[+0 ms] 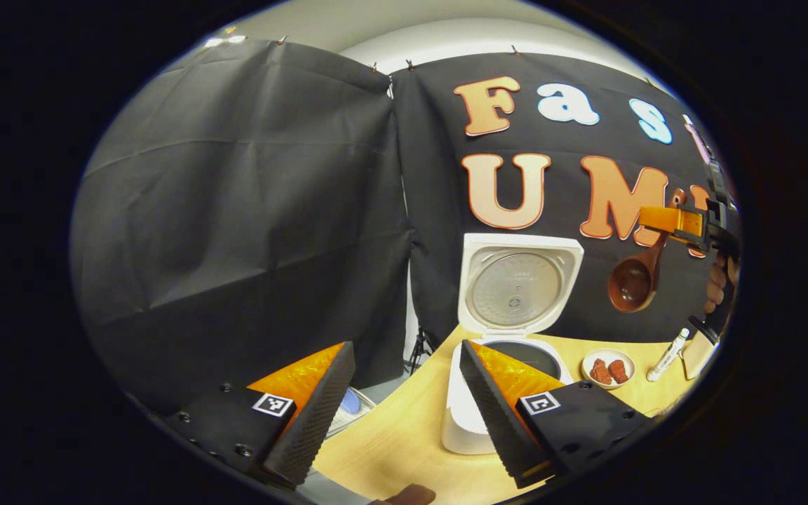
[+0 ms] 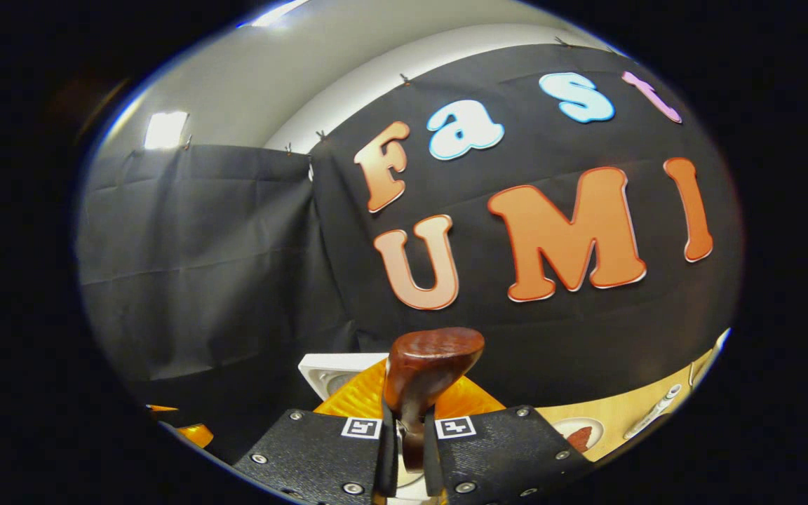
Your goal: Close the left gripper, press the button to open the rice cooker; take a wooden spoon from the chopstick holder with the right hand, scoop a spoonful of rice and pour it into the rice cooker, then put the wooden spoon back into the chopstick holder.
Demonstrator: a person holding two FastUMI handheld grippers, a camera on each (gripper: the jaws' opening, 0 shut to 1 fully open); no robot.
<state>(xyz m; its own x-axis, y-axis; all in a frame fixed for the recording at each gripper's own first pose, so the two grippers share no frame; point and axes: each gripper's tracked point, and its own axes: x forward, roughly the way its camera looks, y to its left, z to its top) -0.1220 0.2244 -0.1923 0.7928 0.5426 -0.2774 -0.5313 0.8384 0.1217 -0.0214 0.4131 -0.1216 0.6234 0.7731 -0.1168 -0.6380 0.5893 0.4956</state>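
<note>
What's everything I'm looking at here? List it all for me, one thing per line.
rice cooker: 1, white, on the table at the back wall, lid standing open.
wooden spoon: 1, dark brown, held in the air to the right of the open lid, bowl hanging down.
small dish: 1, white, holding reddish pieces, on the table right of the cooker.
marker pen: 1, white, lying on the table right of the dish.
table: 1, light wood.
left gripper: 1, fingers apart, holding nothing, in front of the cooker.
right gripper: 1, clamped on the spoon's handle.
hand: 1, holding the right gripper.
</note>
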